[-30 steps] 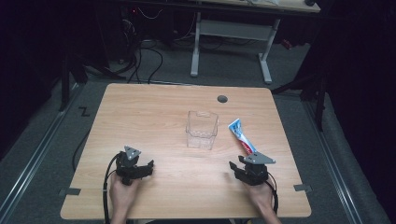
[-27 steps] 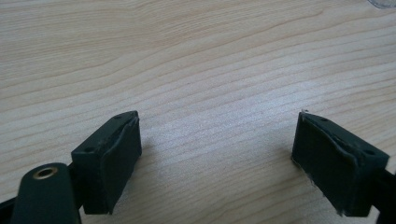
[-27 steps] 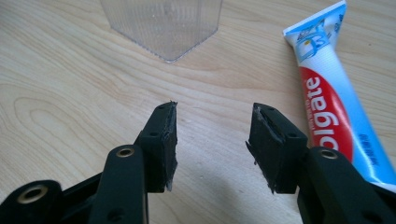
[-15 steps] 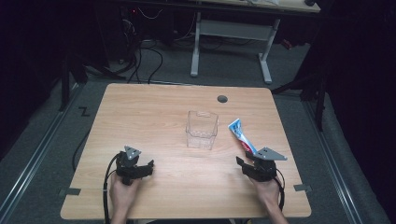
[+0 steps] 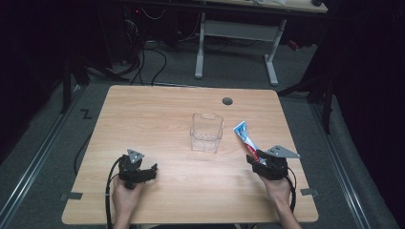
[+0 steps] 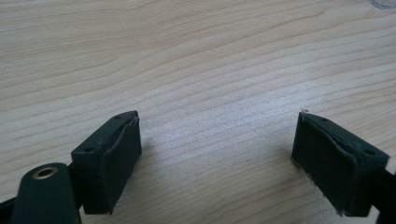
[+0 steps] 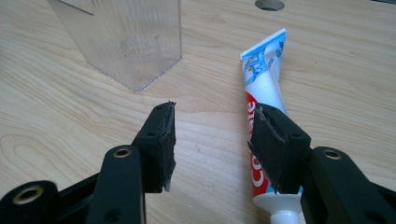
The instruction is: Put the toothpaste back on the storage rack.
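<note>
A red, white and blue toothpaste tube (image 5: pixel 244 135) lies flat on the wooden table (image 5: pixel 157 114), right of a clear plastic container (image 5: pixel 206 132). My right gripper (image 5: pixel 254 161) hovers at the tube's cap end. In the right gripper view its jaws stand open (image 7: pixel 212 109) with bare wood between them. The tube (image 7: pixel 264 79) runs under the right-hand jaw, which hides part of it, and the container (image 7: pixel 126 37) stands ahead on the left. My left gripper (image 5: pixel 147 171) rests at the front left of the table, open (image 6: pixel 217 126), with nothing between its jaws.
A round cable hole (image 5: pixel 227 101) sits near the table's far edge. Beyond the table are a dark floor with cables and the white legs of a desk (image 5: pixel 200 47). Bare wood spans the space between the two grippers.
My right gripper has shifted to the right and lifted slightly, ending at the tube's cap end. The left gripper, the tube and the container have stayed put.
</note>
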